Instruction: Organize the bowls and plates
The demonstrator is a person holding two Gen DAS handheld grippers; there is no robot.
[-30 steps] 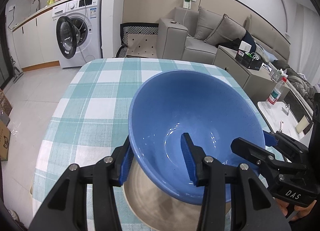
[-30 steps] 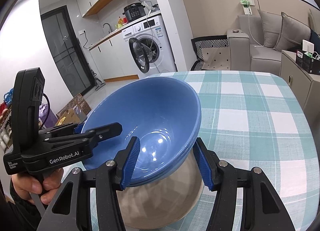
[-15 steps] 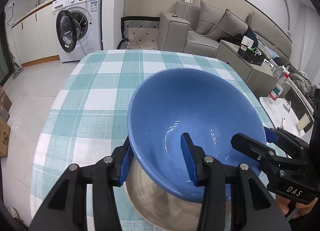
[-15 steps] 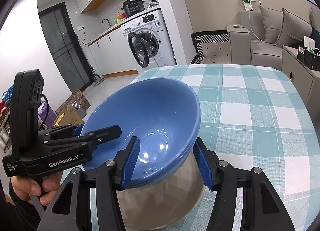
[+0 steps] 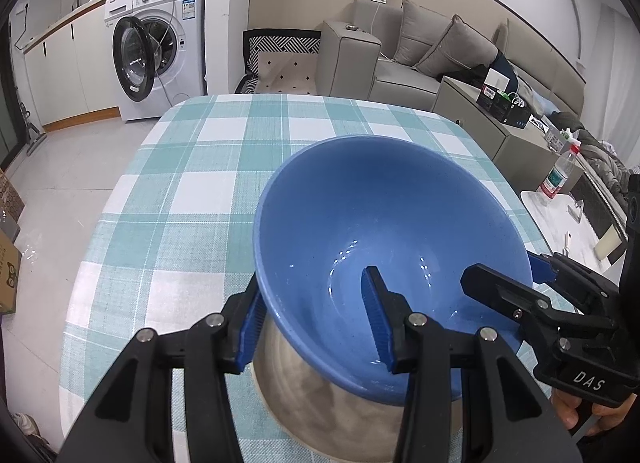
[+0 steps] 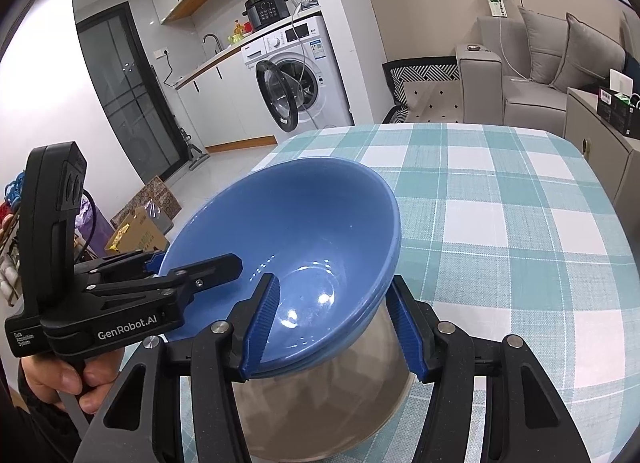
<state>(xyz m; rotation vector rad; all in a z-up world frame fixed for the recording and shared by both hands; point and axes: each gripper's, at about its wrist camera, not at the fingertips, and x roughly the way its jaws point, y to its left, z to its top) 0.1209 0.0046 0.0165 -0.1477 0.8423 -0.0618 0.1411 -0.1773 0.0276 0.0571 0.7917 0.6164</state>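
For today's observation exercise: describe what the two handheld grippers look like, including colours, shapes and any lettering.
Both are black, angular plastic tools with bolted finger arms ending in ribbed blue pads. The left gripper reads "GenRobot.AI" in white, with small print beside it; the right gripper reads "DAS". No cables show.

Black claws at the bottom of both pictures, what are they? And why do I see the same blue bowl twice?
Those claws are grippers, tongs with two fingers that a person squeezes by hand. There is no robot here. The person holds a left gripper and a right gripper, and each has a small camera looking along its fingers. So one picture is taken from the left gripper and the other from the right, and both see the same blue bowl. It sits tilted in a shiny metal bowl on a table with a checked cloth. Each gripper has one finger inside the blue bowl and one outside. I cannot tell whether they are pinching it.
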